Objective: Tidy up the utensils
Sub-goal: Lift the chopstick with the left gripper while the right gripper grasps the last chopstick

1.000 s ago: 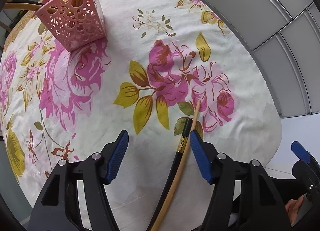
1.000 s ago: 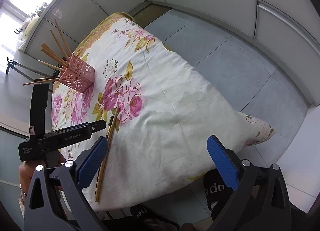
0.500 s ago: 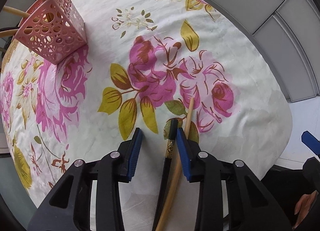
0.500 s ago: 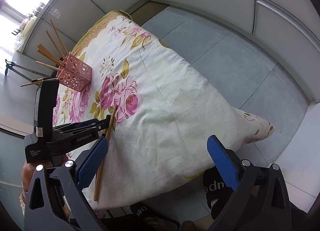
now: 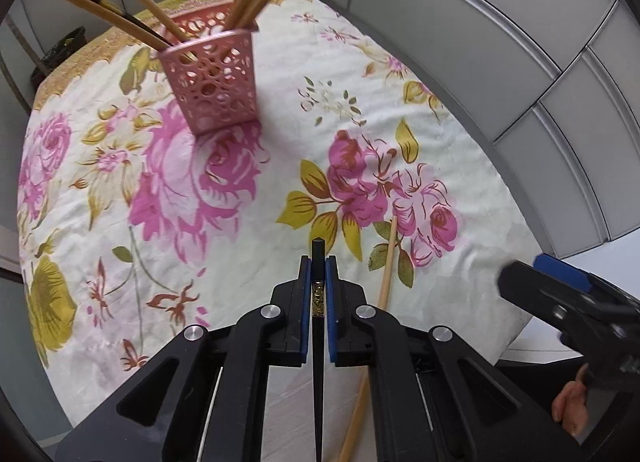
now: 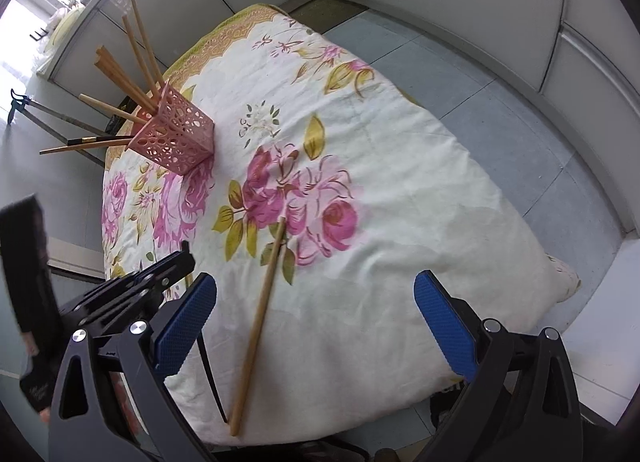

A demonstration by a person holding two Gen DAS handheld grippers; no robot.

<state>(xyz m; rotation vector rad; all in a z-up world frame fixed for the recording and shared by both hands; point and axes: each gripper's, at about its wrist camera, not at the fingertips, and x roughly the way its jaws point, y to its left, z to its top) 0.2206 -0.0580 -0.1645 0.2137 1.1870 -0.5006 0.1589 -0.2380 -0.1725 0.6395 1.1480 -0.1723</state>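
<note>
My left gripper (image 5: 318,274) is shut on a black chopstick (image 5: 318,362) with a gold band, held above the floral cloth. A wooden chopstick (image 5: 386,266) lies on the cloth just right of it, and shows in the right wrist view (image 6: 260,314) too. A pink perforated holder (image 5: 214,82) with several wooden chopsticks stands at the far side; it also shows in the right wrist view (image 6: 176,134). My right gripper (image 6: 316,318) is open and empty over the near end of the cloth. The left gripper shows at its left (image 6: 132,294).
The floral cloth (image 6: 400,182) covers a raised surface whose edges drop to a grey tiled floor (image 6: 500,110). White cabinet panels (image 5: 500,42) curve behind. A tripod leg (image 6: 52,118) stands at far left.
My left gripper closed on the black chopstick and lifted it off the cloth, leaving the wooden one lying. The right gripper moved in closer over the cloth, still open.
</note>
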